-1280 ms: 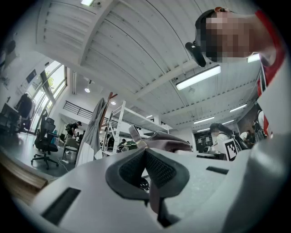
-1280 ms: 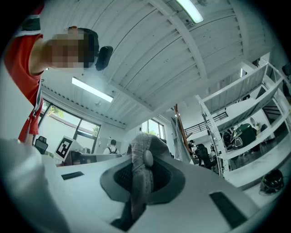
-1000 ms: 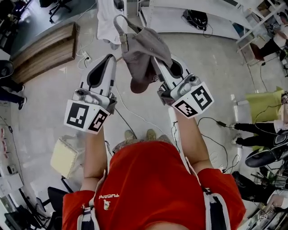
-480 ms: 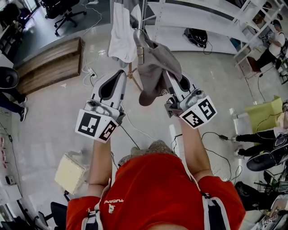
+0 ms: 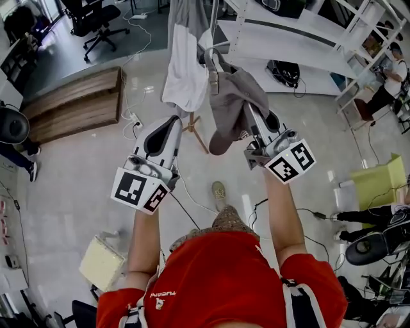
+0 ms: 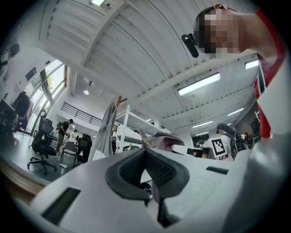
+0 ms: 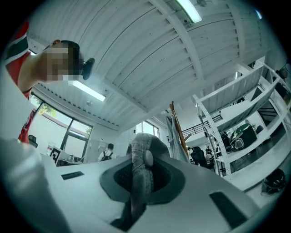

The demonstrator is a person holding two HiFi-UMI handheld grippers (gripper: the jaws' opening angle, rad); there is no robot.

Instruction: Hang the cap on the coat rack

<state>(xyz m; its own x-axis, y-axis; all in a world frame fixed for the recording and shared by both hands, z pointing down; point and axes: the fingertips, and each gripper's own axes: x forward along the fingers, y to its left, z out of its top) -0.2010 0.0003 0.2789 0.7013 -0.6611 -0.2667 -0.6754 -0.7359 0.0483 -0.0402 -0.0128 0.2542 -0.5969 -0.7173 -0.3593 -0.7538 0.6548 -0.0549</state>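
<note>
A grey cap point(image 5: 234, 102) hangs from my right gripper point(image 5: 253, 118), which is shut on its fabric and points up. In the right gripper view the cap point(image 7: 142, 159) is pinched between the jaws of that gripper point(image 7: 142, 179). My left gripper point(image 5: 168, 128) is raised beside it, to the cap's left, shut and holding nothing. The left gripper view shows this gripper point(image 6: 148, 170) with its pads together and the cap point(image 6: 166, 139) beyond them. Just ahead stands the wooden coat rack point(image 5: 194, 122) with a white garment point(image 5: 186, 70) on it; its pole point(image 7: 178, 127) rises past the cap.
White shelving point(image 5: 288, 38) stands behind the rack. A wooden bench point(image 5: 70, 106) is at the left, an office chair point(image 5: 96, 19) beyond it. Cables run over the floor. A pale box point(image 5: 101, 262) lies at the lower left, and people sit at the right edge.
The person has stepped forward, so the coat rack and its white garment now lie closer to both grippers. The cap stays held in the right gripper; the left stays beside it.
</note>
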